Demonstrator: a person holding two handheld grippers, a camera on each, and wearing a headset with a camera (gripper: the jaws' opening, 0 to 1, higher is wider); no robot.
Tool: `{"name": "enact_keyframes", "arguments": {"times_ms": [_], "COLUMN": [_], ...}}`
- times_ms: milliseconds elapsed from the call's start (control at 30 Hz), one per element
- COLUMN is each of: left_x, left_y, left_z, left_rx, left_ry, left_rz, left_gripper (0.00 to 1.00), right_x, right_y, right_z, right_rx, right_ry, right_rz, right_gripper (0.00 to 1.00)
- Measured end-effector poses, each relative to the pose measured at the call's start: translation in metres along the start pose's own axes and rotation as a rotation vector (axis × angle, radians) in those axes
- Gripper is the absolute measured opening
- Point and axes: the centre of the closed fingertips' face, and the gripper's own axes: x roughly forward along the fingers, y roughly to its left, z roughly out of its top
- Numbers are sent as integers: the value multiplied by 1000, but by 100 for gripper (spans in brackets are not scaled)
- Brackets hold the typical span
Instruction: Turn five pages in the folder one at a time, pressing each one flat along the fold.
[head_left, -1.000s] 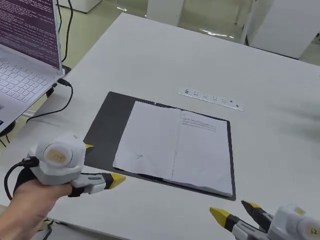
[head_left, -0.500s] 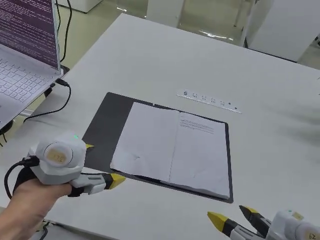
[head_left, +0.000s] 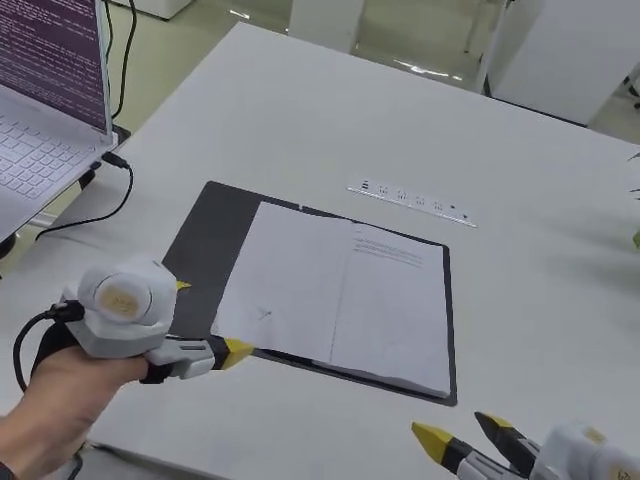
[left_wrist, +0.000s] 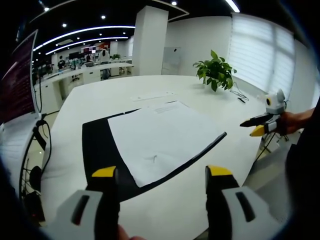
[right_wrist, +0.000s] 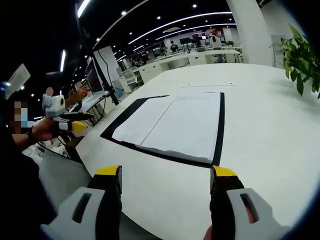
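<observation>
- Jaws of the left gripper (head_left: 209, 318) spread wide, yellow tips well apart, nothing between them.
- Held in a hand (head_left: 60, 400) at the near left, just off the near left corner of the folder (head_left: 192, 262); one tip over the cover's edge in the head view, touching or not cannot be told.
- In the left gripper view, the two tips flanking the folder's near corner, low over the counter (head_left: 300, 110).
- Jaws of the right gripper (head_left: 462, 430) likewise apart and empty.
- Low at the near right, short of the folder's near right corner and clear of it, pointed toward the pages.
- Between the two grippers: the folder, lying open and flat on the counter, dark cover underneath, a broad bare band of cover on the left, only a thin dark border along the right and near sides.
- Left page (head_left: 285, 280) white and almost blank, with a small faint mark toward its near end.
- Right page (head_left: 395, 310) white, a few lines of print at its far end.
- Fold (head_left: 343, 295) running straight between the two pages, both lying down flat.
- Beyond the folder, apart from it: a slim white strip (head_left: 412, 202) with small dark marks, flat on the counter.
- Far left: an open laptop (head_left: 40, 130), text on its screen, a dark cable (head_left: 95, 205) from its side looping over the counter's edge.
- At the counter's far end in the left gripper view: a potted plant (left_wrist: 216, 75).
</observation>
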Motion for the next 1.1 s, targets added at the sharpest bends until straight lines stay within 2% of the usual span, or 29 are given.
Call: {"name": "enact_keyframes", "arguments": {"times_ms": [133, 400, 600, 733, 1100], "left_x": [4, 23, 35, 43, 65], "left_y": [-4, -28, -45, -52, -78], "left_z": [4, 12, 17, 23, 35], "left_rx": [-1, 13, 33, 37, 67], "left_ry": [-5, -2, 9, 11, 14], "left_rz": [-9, -58, -95, -119, -175], "left_gripper": [69, 69, 69, 69, 67], "right_x": [1, -1, -7, -11, -23], "right_y": [1, 4, -2, -6, -19], "right_z": [-1, 1, 1, -1, -11], "right_rx": [0, 18, 43, 60, 105], "right_ry": [6, 0, -11, -19, -26], "right_rz": [7, 22, 18, 15, 5], "right_gripper": [70, 70, 68, 68, 67]}}
